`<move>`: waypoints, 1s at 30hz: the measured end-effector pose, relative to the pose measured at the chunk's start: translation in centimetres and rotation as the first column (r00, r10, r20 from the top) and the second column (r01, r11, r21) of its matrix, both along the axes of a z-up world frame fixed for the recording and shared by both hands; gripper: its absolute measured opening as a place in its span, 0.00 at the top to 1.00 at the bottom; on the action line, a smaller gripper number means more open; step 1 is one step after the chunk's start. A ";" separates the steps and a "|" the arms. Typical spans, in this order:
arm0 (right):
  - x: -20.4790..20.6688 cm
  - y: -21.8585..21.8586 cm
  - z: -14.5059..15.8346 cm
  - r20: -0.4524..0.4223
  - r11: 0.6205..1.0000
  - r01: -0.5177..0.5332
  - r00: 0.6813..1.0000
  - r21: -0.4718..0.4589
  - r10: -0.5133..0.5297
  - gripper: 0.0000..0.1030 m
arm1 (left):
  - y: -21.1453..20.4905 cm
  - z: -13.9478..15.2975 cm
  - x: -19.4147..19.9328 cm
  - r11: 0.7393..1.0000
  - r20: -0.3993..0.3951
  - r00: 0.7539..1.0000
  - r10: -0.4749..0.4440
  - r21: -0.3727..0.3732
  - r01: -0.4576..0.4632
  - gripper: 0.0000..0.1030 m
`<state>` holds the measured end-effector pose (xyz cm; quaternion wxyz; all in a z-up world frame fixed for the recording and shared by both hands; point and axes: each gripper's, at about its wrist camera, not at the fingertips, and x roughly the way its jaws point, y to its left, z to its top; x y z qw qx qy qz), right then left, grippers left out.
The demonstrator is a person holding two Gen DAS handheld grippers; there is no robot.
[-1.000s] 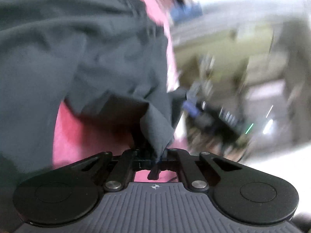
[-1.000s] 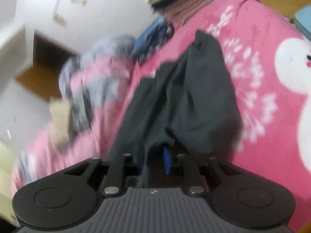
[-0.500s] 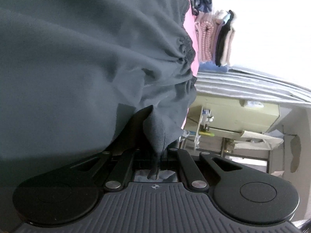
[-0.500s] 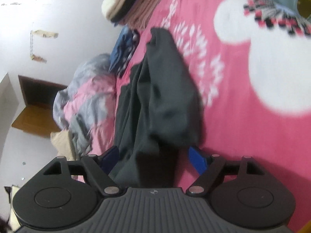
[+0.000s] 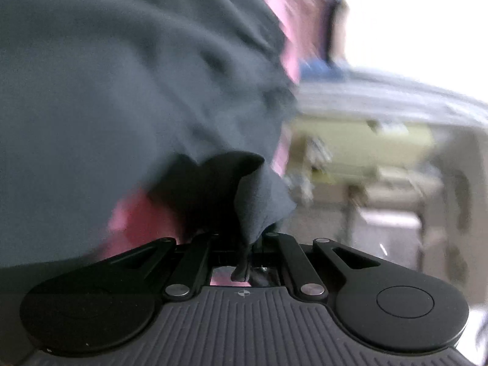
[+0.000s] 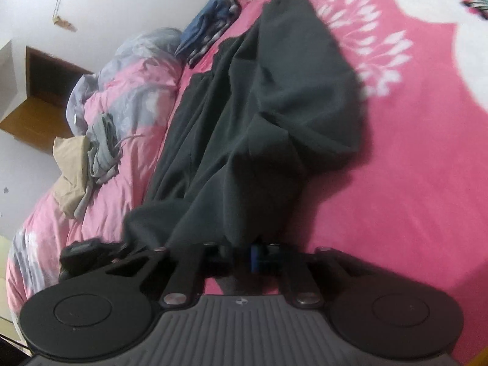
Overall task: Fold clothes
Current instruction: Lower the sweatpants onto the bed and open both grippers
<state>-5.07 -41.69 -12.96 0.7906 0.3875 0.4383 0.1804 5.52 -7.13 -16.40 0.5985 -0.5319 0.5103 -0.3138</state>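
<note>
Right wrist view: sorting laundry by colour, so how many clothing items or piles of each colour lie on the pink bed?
Dark grey garment: 1
Blue clothes pile: 1
Light grey garment: 1
Beige garment: 1
Total: 4

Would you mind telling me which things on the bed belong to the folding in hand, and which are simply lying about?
In hand:
- dark grey garment, on the pink bedspread
- left gripper, shut on its edge
- right gripper, shut on its cloth

Lying about:
- pink and grey quilt
- blue clothes
- beige and grey clothes
</note>
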 end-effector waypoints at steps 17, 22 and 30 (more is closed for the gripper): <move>-7.2 -6.0 6.4 -0.134 0.953 -0.086 0.990 -0.290 0.048 0.98 | -8.9 -0.8 -5.3 0.757 -0.075 0.781 -0.620 0.203 0.621 0.98; -8.9 -5.4 4.9 -0.209 0.937 -0.125 0.976 -0.325 0.058 0.98 | -8.5 -0.7 -5.6 0.684 -0.122 0.737 -0.664 0.298 0.666 0.98; -9.8 -7.5 5.9 -0.166 0.945 -0.033 0.986 -0.325 -0.023 0.89 | -7.1 0.3 -5.7 0.588 -0.144 0.692 -0.707 0.425 0.689 0.96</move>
